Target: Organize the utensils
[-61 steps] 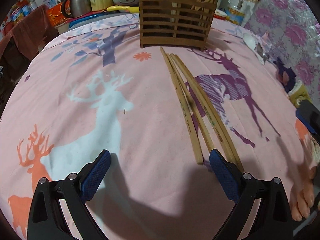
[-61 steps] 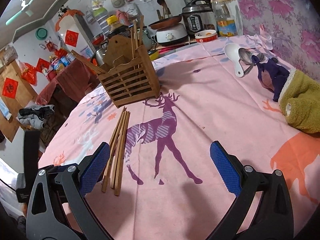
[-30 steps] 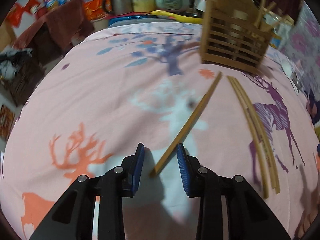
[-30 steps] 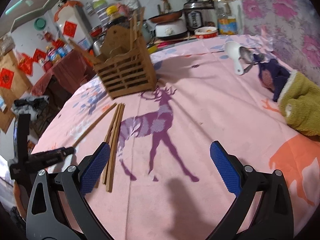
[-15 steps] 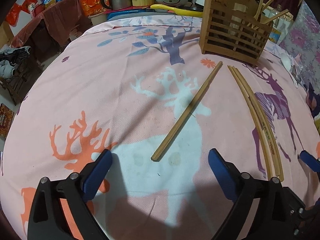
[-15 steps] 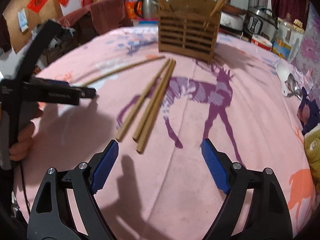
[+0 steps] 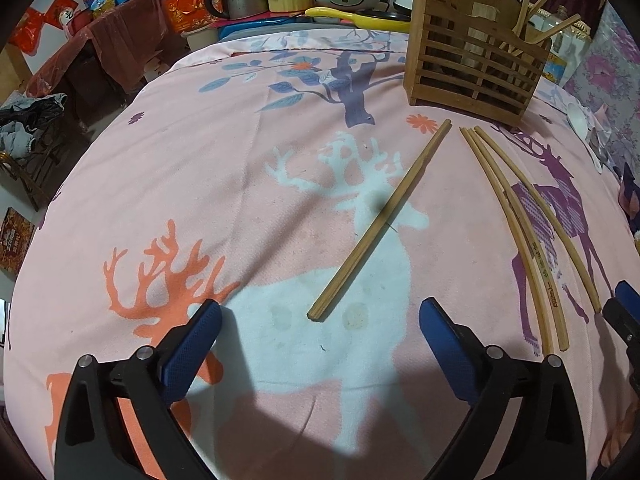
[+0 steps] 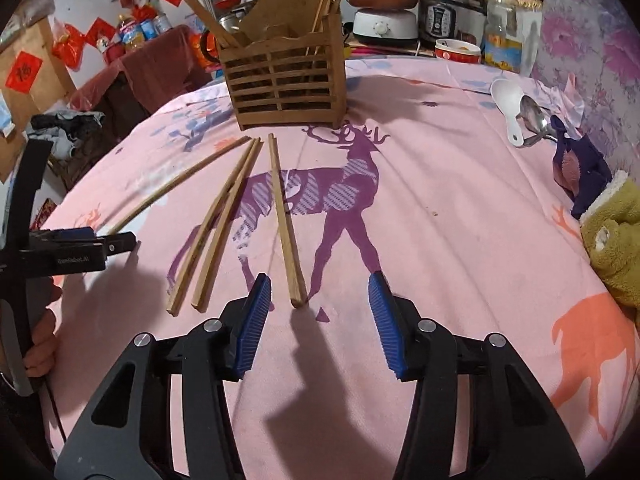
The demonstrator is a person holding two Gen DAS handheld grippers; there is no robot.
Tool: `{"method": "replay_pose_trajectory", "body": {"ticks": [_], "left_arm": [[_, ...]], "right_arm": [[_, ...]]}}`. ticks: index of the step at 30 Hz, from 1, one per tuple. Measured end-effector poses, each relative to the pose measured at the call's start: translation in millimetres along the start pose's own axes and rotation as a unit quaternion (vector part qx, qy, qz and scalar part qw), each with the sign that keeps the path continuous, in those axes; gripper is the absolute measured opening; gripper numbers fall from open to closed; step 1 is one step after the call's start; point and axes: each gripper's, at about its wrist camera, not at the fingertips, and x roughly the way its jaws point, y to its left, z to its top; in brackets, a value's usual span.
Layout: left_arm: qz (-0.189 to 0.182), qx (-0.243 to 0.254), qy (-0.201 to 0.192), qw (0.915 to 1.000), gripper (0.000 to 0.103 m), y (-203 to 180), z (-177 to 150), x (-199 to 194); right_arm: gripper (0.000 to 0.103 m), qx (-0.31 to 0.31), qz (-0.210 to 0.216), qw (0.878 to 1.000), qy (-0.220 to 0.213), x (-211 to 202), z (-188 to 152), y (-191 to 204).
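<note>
- We see the wooden utensil holder (image 8: 285, 80) standing at the far side of the pink deer-print tablecloth (image 8: 440, 240), with several chopsticks already upright in it. Four more lie loose on the cloth in front of it.
- The right gripper (image 8: 320, 312) is low over the near end of the rightmost chopstick (image 8: 285, 220). Its jaws are closing with that end between them, and the pads do not yet touch the wood.
- We judge the main risk here to be a pinch at the very tip. The stick could pivot, slip out, or roll on the soft cloth.
- The pair of chopsticks (image 8: 218, 228) lies just left of the target. A drifting left pad might nudge them and scatter the group.
- The left gripper (image 7: 320, 336) hangs with its jaws spread wide and empty. The near end of the single chopstick (image 7: 380, 224) lies between its pads, untouched.
- The two grippers are near each other, so we think they could collide if both reach inward.
- Later, a stick held low and tilted might catch the holder's slats instead of dropping in.
- Writing: the left gripper's body carries small pale lettering in the right wrist view, too blurred for us to read. One chopstick (image 7: 536, 256) bears red print, also unreadable. Red paper squares (image 8: 24, 72) on the far wall show a dark character that we cannot make out.
</note>
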Motion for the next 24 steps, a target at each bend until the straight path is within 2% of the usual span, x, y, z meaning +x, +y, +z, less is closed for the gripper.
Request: {"method": "replay_pose_trajectory", "body": {"ticks": [6,9,12,14,17,20,24], "left_arm": [[-0.01,-0.015,-0.003,0.9998,0.096,5.8,1.3,-2.1],[-0.023,-0.031,-0.008,0.9992,0.09,12.5,3.4,-4.4],[-0.029,-0.034,-0.013,0.9989,0.076,14.7,6.0,-5.6],[-0.03,-0.029,-0.017,0.999,0.06,13.6,8.3,-5.6],[-0.032,-0.021,-0.018,0.9991,0.045,10.9,10.6,-4.1],[-0.035,-0.016,-0.019,0.9991,0.04,8.7,10.9,-4.1],[-0.032,-0.006,-0.02,0.9993,0.039,4.7,10.4,-3.7]], "right_arm": [[0.051,0.021,0.001,1.0,-0.003,-0.6,3.9,-9.8],[0.051,0.039,0.013,0.999,-0.003,-1.2,4.6,-16.5],[0.051,0.052,0.03,0.998,-0.002,-1.5,4.9,-19.9],[0.051,0.06,0.043,0.997,0.0,-1.0,5.4,-21.7],[0.051,0.064,0.053,0.997,0.004,1.1,5.5,-22.1],[0.051,0.056,0.052,0.997,0.006,3.0,5.5,-17.0],[0.051,0.035,0.042,0.998,0.007,5.7,6.0,-7.6]]}}
